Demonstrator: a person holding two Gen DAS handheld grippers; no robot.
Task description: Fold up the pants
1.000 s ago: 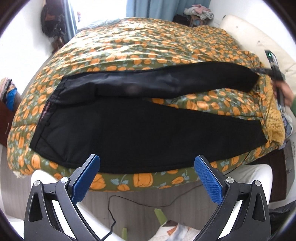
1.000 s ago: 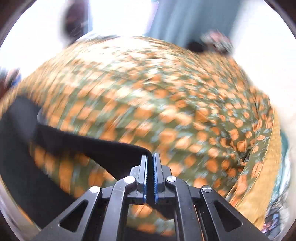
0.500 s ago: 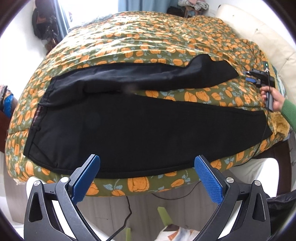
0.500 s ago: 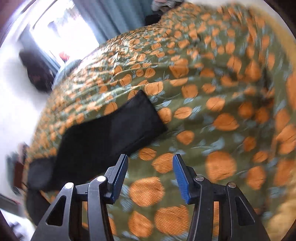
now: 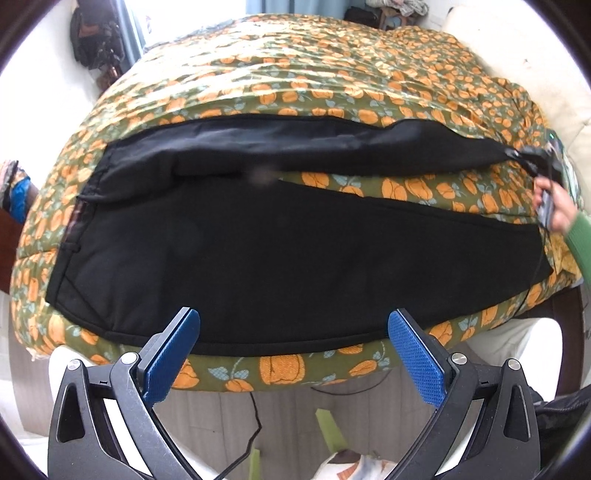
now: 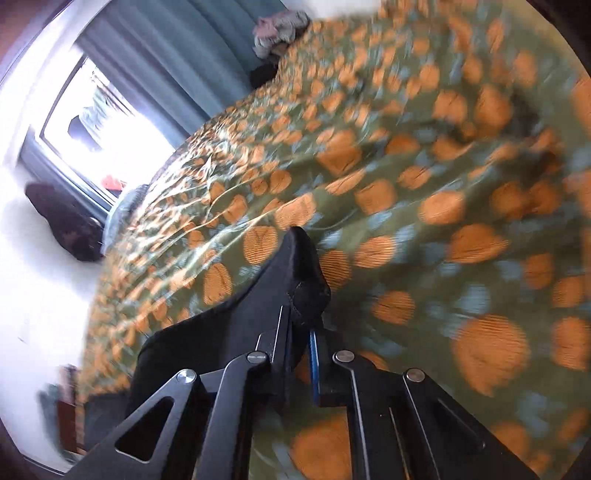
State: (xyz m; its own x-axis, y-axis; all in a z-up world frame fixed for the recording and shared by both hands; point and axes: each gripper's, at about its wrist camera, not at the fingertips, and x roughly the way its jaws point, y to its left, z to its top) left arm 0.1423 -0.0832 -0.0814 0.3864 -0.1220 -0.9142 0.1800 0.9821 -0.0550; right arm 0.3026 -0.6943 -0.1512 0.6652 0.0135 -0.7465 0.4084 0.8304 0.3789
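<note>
Right tongs (image 6: 295, 343) clamped on far leg hem of pants (image 5: 280, 258); left tongs (image 5: 293, 354) wide open, empty. Carry hem over near leg w/ edges matched, no bunching.

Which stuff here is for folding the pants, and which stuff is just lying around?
For the job:
- black fabric pants, spread on the bed
- right gripper, shut on the far leg's hem
- left gripper, open, empty

Just lying about:
- green bedspread with orange pumpkins
- grey heap of clothes
- thin black cable on the floor
</note>
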